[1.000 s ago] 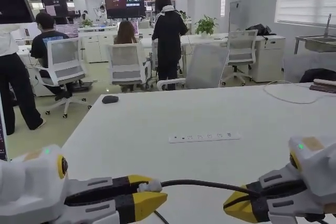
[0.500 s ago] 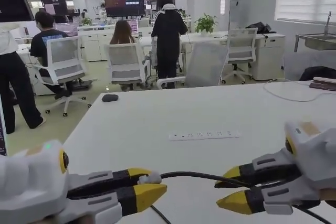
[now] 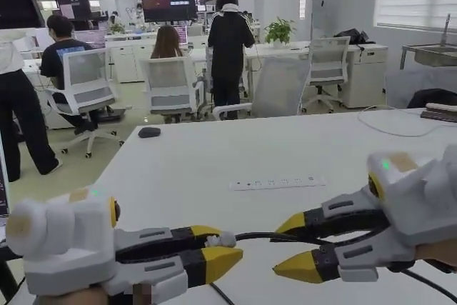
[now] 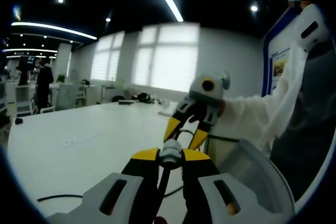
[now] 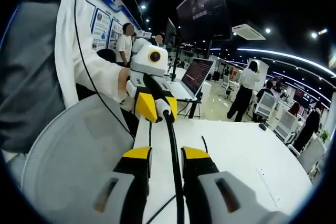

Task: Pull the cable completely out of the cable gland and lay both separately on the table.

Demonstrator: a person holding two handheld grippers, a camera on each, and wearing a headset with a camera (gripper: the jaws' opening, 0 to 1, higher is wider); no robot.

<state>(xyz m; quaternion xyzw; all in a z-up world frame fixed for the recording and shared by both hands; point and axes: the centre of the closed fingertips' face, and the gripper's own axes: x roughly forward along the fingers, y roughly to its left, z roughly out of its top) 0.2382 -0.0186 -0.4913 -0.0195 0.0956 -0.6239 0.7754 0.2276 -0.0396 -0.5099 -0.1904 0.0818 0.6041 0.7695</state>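
Jaws of left gripper (image 3: pixel 230 246) clench cable gland (image 4: pixel 170 152); right gripper (image 3: pixel 277 248) released around cable (image 3: pixel 257 235).

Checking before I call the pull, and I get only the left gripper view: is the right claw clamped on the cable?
Observer: No. In the right gripper view the right claw has its jaws apart, and the black cable runs along the gap between them.
Operator: Does the cable reach the cable gland from that side?
Observer: Yes, it runs straight into the white cable gland, which the left claw is pinching.
Operator: And behind the right claw?
Observer: In the head view the cable comes out beneath it and leaves at the picture's lower right.
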